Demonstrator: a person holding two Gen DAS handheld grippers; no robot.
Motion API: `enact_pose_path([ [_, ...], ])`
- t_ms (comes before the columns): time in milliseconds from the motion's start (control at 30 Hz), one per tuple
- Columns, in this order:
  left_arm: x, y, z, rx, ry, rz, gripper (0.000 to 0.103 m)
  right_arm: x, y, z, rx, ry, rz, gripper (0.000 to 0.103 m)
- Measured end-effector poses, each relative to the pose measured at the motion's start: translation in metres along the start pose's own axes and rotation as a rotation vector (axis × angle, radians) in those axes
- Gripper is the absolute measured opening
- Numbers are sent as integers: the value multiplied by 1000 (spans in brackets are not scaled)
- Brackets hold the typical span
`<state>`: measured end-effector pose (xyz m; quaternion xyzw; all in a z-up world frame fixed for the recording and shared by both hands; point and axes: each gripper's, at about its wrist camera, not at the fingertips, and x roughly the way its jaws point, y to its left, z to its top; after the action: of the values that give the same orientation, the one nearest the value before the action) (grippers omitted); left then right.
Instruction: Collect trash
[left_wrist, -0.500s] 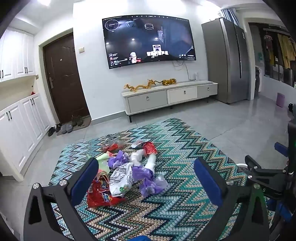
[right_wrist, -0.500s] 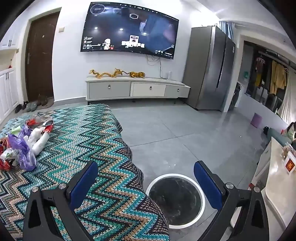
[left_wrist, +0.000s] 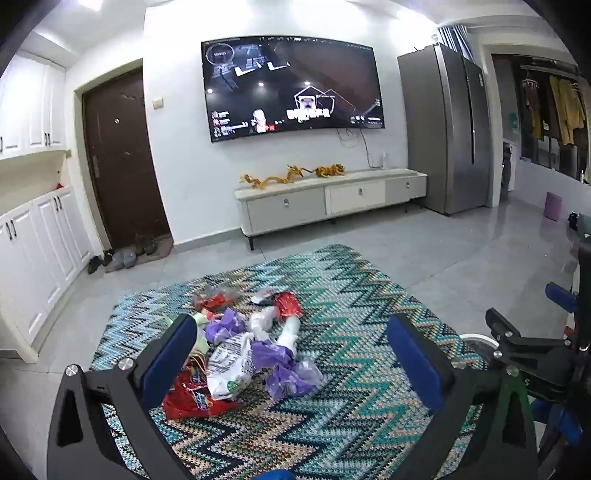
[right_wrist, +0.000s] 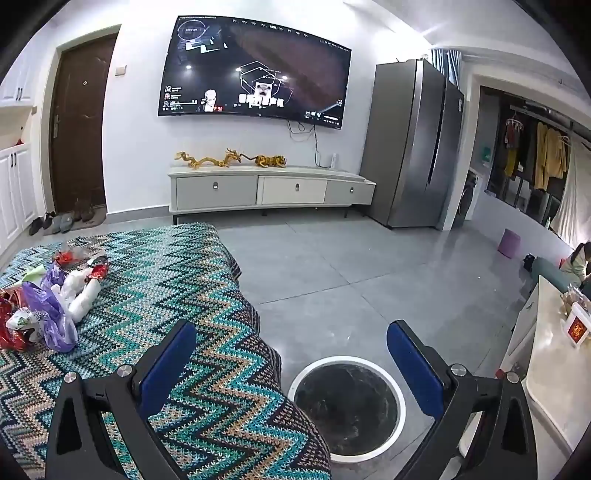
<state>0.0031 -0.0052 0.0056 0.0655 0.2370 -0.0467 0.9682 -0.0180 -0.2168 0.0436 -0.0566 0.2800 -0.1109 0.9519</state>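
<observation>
Left gripper (left_wrist: 291, 354) spread wide and empty, tilted down over the zigzag rug (left_wrist: 354, 413). Trash pile (left_wrist: 240, 350) of wrappers and plastic bags heaped mid-rug, bare weave around it. Right gripper (right_wrist: 291, 363) equally wide, holding nothing — poised past the rug's right edge, above a white-rimmed bin (right_wrist: 347, 406) just beside that edge. Beyond the rug — open grey floor (right_wrist: 369, 266).

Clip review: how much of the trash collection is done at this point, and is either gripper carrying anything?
Nothing looks done: the trash pile lies on the zigzag rug, and the white-rimmed bin on the floor beside the rug shows only its dark liner. Nothing is in hand: the left gripper and the right gripper are open and empty. Every wrapper and bag remains to be collected.
</observation>
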Motion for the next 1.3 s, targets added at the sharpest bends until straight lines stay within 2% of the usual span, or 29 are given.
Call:
enact_pose_path([
  [300,6,2,-4,30,14,9,103,-5,-7,9,34,-24,10,103],
  [833,22,2,-5,58,54,8,103,5,-15,8,65,4,18,103],
  [1133,22,7,-4,37,28,32,103,9,-12,6,59,14,26,103],
  [1300,19,13,-2,17,2,35,103,4,-10,6,57,-18,41,103],
])
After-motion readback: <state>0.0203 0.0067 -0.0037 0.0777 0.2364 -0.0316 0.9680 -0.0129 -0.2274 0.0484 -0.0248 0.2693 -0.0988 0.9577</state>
